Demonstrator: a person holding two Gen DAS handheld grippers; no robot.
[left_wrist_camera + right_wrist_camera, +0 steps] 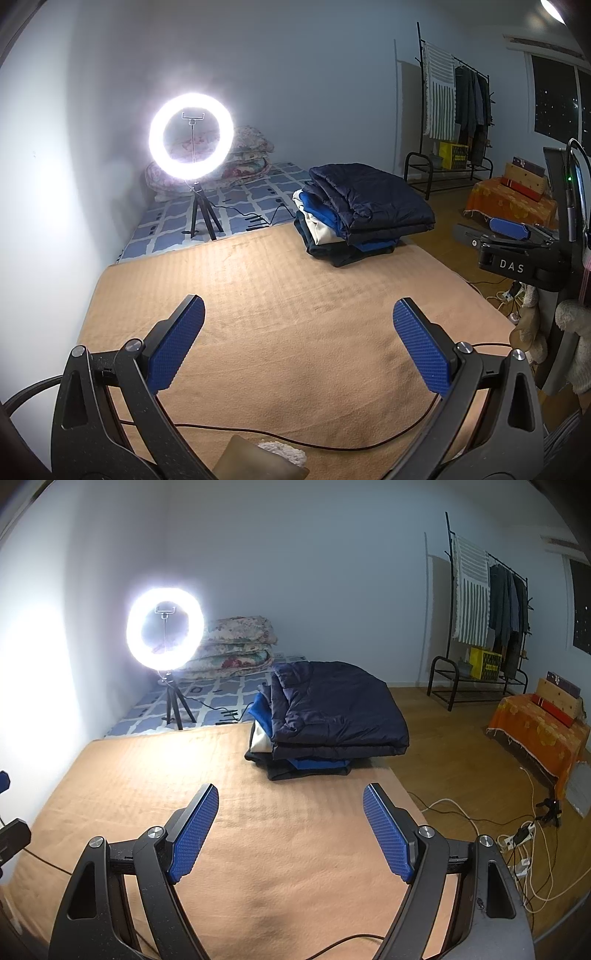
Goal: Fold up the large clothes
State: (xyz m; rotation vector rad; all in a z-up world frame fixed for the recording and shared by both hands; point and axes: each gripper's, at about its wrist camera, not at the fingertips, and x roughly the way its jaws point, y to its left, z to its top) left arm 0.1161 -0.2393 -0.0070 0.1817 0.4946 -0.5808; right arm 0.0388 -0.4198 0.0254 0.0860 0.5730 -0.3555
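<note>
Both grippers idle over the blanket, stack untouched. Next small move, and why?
Probably bring the right gripper forward to the navy jacket topping the stack of folded clothes. Both the right and the left gripper have jaws open and empty above the bare tan blanket, so there is nothing to fold within reach. The stack sits at the far right corner, nearest the right gripper.

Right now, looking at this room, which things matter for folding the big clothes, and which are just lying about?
For the job:
- stack of folded clothes, dark puffy jacket on top
- tan blanket, the folding surface
- left gripper and right gripper, both open and empty

Just lying about:
- ring light on its tripod
- floral quilts
- clothes rack
- yellow crate
- floor cables
</note>
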